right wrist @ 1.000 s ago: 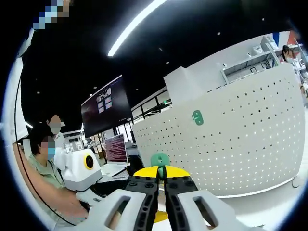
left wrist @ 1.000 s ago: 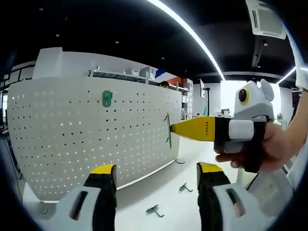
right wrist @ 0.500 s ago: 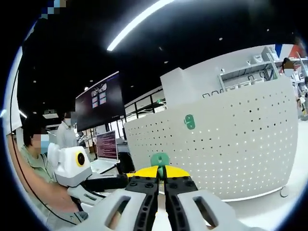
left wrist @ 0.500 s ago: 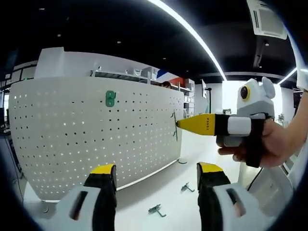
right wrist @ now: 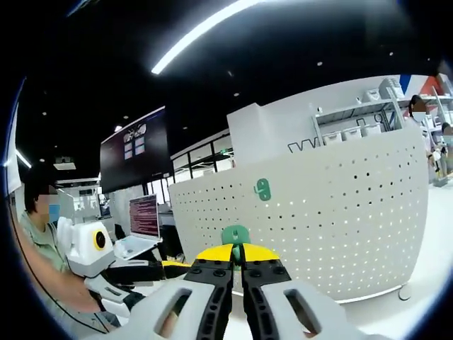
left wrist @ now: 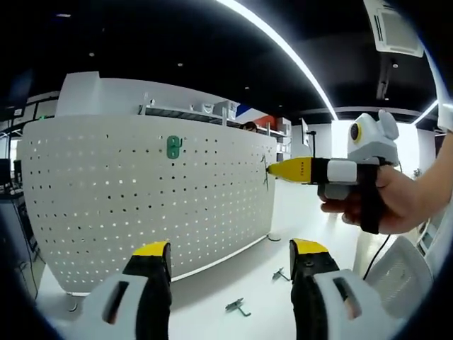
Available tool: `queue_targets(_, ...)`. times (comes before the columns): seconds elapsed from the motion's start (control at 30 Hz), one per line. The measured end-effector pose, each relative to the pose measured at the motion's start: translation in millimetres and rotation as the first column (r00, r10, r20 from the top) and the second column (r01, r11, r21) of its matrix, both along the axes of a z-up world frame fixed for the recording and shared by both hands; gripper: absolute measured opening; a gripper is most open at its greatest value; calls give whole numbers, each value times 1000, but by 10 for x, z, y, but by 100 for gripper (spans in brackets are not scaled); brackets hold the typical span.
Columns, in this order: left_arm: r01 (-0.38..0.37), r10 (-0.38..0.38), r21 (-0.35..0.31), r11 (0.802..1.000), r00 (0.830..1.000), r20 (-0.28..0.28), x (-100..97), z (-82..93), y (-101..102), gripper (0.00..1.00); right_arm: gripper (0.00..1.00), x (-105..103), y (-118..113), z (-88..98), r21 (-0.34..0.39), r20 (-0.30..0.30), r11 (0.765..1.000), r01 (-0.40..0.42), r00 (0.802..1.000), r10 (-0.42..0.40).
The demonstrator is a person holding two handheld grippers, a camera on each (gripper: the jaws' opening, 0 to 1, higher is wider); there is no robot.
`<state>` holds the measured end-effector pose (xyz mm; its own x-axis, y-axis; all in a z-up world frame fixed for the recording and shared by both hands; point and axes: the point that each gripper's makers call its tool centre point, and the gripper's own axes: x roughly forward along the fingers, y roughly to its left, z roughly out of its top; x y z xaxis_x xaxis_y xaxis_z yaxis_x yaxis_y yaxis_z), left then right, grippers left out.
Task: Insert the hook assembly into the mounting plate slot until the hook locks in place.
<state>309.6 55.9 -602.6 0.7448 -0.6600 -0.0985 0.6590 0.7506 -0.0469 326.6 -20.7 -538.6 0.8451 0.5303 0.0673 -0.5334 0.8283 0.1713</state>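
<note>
So the big thing here is a white curved pegboard (left wrist: pixel 148 198) standing on a white tabletop (left wrist: pixel 233 283), filling the left and middle of the left gripper view, with a small green mounting plate (left wrist: pixel 174 146) stuck on it near the top centre. In the right gripper view the same pegboard (right wrist: pixel 333 219) sits right of centre and the green plate (right wrist: pixel 262 189) shows up toward its upper left. The left gripper (left wrist: pixel 230 265) rises from the bottom of its view with its yellow-tipped jaws wide apart and nothing between them. The right gripper (left wrist: pixel 272 170) comes in from the right side of that view, held in a person's hand (left wrist: pixel 396 205), its yellow tip right at the pegboard's right edge, where a thin dark wire hook (left wrist: pixel 265 172) sticks out; can't tell if the hook is touching the board. In its own view the right gripper (right wrist: pixel 237 253) has its jaws squeezed together on a green hook piece (right wrist: pixel 236 234) poking up above the tips. Two loose metal hooks (left wrist: pixel 239 307) lie on the tabletop at the bottom centre. Room is dark-ceilinged with a long light strip (left wrist: pixel 283 49) running across the top, an air-con vent (left wrist: pixel 396 28) upper right, and in the right gripper view a dark wall screen (right wrist: pixel 134 152) plus a laptop (right wrist: pixel 144 216) at the left.
</note>
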Motion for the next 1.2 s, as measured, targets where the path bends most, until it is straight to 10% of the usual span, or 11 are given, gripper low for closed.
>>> queue_targets(1.2, -35, 35, 8, 999, 999, 0, -178, -170, 308, 69, 1, 685, -324, 311, -75, 62, 978, 194, 980, -190)
